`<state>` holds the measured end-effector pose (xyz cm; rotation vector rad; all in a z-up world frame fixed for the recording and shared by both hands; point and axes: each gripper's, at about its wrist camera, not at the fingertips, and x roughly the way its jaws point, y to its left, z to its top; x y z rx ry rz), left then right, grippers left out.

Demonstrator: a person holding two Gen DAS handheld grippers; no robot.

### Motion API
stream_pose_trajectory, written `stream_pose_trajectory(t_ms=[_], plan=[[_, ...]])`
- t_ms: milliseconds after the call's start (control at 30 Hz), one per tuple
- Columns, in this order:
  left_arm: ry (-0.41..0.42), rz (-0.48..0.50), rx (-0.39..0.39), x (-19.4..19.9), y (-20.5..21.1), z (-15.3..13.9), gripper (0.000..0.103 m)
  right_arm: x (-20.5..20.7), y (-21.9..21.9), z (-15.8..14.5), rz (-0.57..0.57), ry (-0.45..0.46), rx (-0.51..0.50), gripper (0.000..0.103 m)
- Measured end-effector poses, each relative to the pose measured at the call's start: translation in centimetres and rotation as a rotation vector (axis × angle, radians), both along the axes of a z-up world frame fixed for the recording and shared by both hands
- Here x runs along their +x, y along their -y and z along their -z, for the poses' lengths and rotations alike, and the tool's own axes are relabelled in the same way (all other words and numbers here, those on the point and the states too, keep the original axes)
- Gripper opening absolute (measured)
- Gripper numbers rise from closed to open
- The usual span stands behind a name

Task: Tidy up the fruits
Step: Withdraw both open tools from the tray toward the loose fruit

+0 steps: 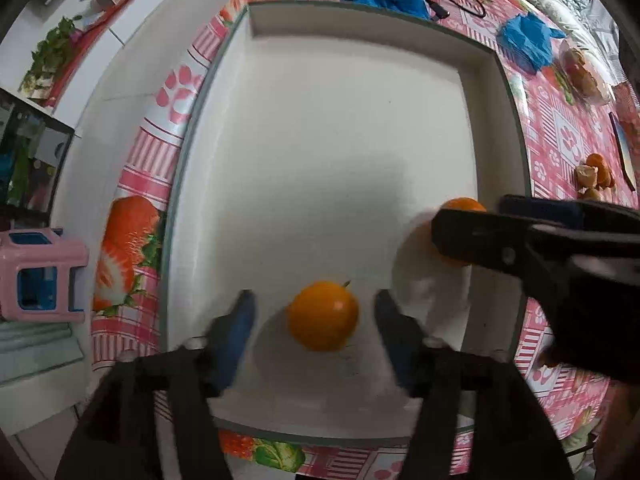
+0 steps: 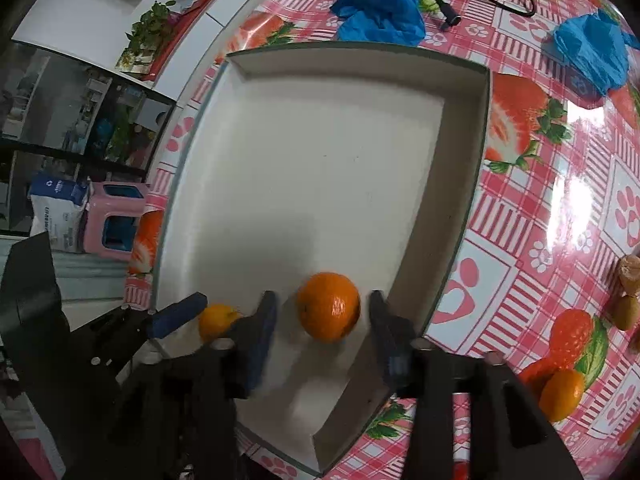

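Two fruits lie on the floor of a shallow white tray [image 1: 500, 92] set on a desk [image 2: 560, 216] covered with a pink checked cloth. The left tool [image 1: 314, 312] points down over the smaller, smooth orange fruit [image 1: 323, 315]; its blue-padded fingers [image 1: 240, 320] stand wide on either side, with a clear gap between each pad and the skin, so nothing is gripped. The right tool [image 2: 322, 312] likewise stands wide about the larger, dimpled orange [image 2: 329, 306], which sits near the tray's right wall, just right of the smaller fruit; its pads are apart from the rind. Both fruits appear to rest on the tray, so the step in hand is judged to be the release of a pair just set down. More fruit waits on the cloth to the right of the tray: a small orange one [image 2: 567, 395] at the near edge and some brownish pieces [image 2: 630, 292] farther right. The next move probably calls for lifting both tools straight clear without nudging the round fruits, which could roll, then reaching right for what remains outside.
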<state>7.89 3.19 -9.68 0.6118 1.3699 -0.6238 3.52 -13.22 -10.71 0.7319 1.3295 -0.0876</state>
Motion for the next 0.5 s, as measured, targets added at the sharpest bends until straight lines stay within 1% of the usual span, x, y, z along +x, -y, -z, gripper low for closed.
stream_pose_trajectory(t_ms=[33, 67, 167, 267, 300, 333, 400, 500], plan=[[0.008, 0.002, -0.003, -0.1, -0.1, -0.2, 0.075, 0.0, 0.0, -0.3, 0.0, 0.012, -0.003, 0.08], [0.01, 0.003, -0.003, -0.2, -0.1, -0.5, 0.075, -0.1, 0.1, -0.8, 0.003, 0.03, -0.013, 0.081], [0.015, 0.01, -0.005, -0.4, -0.1, -1.2, 0.077, -0.3, 0.5, -2.0, 0.022, 0.064, -0.011, 0.081], [0.038, 0.045, -0.007, -1.2, 0.8, -2.3, 0.078, -1.1, 1.5, -2.9, 0.059, 0.086, -0.018, 0.082], [0.045, 0.062, -0.012, -1.8, 1.2, -2.7, 0.078, -1.7, 2.2, -3.3, 0.083, 0.093, -0.023, 0.094], [0.052, 0.084, -0.021, -2.3, 1.8, -3.2, 0.078, -2.3, 2.8, -3.6, 0.102, 0.097, -0.03, 0.103], [0.057, 0.126, -0.04, -3.5, 3.2, -3.9, 0.078, -4.0, 4.1, -4.1, 0.157, 0.101, -0.052, 0.103], [0.038, 0.195, -0.071, -5.6, 5.5, -4.9, 0.078, -7.5, 7.0, -4.1, 0.259, 0.07, -0.076, 0.103]])
